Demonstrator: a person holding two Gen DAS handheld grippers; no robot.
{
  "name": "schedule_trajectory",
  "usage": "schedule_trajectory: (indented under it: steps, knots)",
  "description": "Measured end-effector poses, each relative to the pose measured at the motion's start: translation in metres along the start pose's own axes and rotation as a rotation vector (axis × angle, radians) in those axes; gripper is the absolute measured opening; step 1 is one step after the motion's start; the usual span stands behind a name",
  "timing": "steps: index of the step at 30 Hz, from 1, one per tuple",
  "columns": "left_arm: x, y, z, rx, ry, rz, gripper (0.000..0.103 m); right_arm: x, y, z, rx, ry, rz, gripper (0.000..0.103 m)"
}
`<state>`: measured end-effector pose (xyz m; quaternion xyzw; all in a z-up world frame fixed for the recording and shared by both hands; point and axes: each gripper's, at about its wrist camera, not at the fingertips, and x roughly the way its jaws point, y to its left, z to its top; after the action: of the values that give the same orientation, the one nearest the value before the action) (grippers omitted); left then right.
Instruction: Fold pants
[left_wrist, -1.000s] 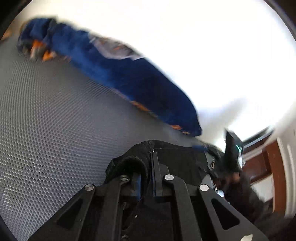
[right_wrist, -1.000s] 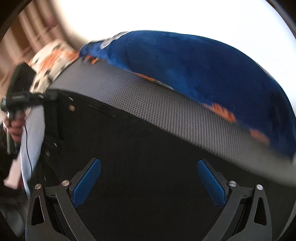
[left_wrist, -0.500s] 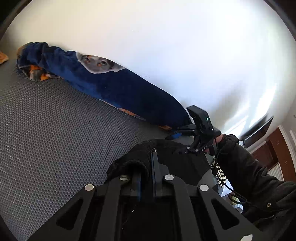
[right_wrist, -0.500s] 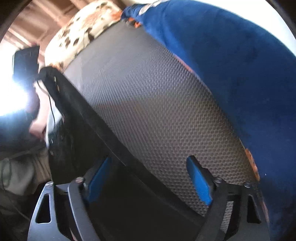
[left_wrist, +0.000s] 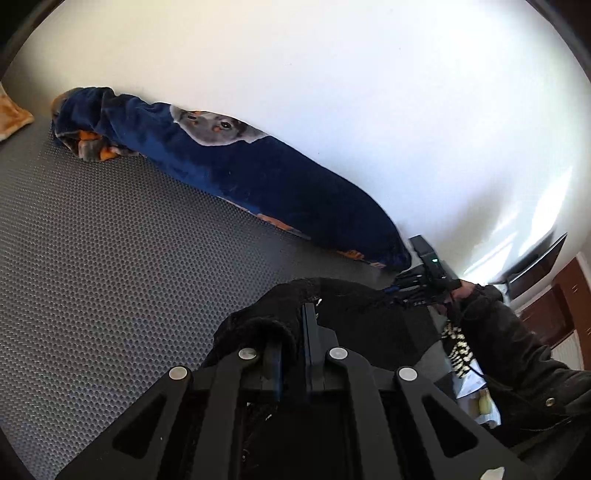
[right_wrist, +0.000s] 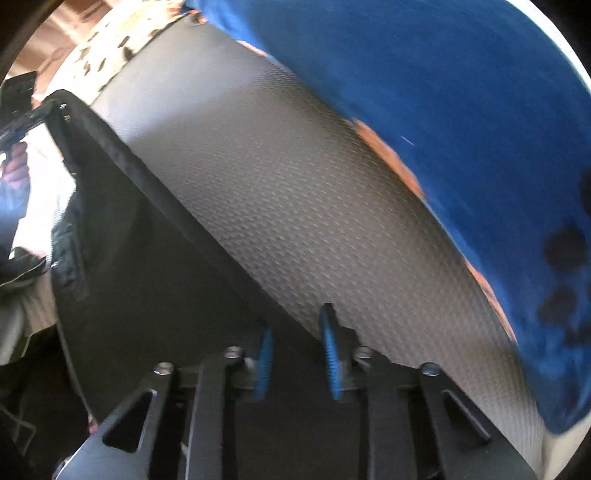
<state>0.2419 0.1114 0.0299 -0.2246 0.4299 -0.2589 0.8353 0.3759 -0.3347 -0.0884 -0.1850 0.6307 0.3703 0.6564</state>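
Pants (left_wrist: 332, 306) pinched in left hand-held gripper (left_wrist: 293, 332).

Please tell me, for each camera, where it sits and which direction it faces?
Left wrist: on the left tool, shut on the black pants; faces across the grey mat to the blue blanket; a sleeve shows.
Right wrist: on the right tool, closing over the pants' edge; faces steeply down.
Shared: pants, mat, blanket.

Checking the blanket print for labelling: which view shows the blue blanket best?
The left wrist view: the blue blanket lies sharp along the wall, its dog-face print clear. The right wrist view shows only a blurred blue stretch with orange trim and dark paw marks.
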Motion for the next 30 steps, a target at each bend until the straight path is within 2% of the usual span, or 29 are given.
schedule_trajectory:
  steps: [3,6,11,16,19,23,26,30]
  knots:
    - [0.0,-0.001,-0.003,0.011,-0.003,0.024,0.006,-0.009,0.015,-0.012,-0.004,-0.055,-0.085,0.012]
    - [-0.005,-0.001,-0.005,0.015,0.002,0.03,0.006,-0.026,0.039,-0.029,0.013,-0.124,-0.19,0.009]
    - [-0.031,-0.013,-0.019,0.073,0.006,0.005,0.006,-0.065,0.091,-0.076,0.09,-0.232,-0.317,0.009]
    - [-0.06,-0.025,-0.04,0.137,0.05,-0.027,0.007,-0.087,0.151,-0.13,0.172,-0.271,-0.392,0.008]
    - [-0.078,-0.029,-0.062,0.184,0.084,-0.023,0.007,-0.087,0.2,-0.162,0.189,-0.277,-0.418,0.006]
    - [-0.093,-0.02,-0.101,0.181,0.151,-0.025,0.008,-0.076,0.257,-0.201,0.235,-0.284,-0.401,0.006]
    - [-0.097,-0.013,-0.132,0.209,0.215,0.007,0.01,-0.052,0.283,-0.222,0.271,-0.272,-0.36,0.006]
    - [-0.092,0.001,-0.171,0.198,0.309,0.036,0.01,-0.016,0.299,-0.245,0.329,-0.236,-0.306,0.006]
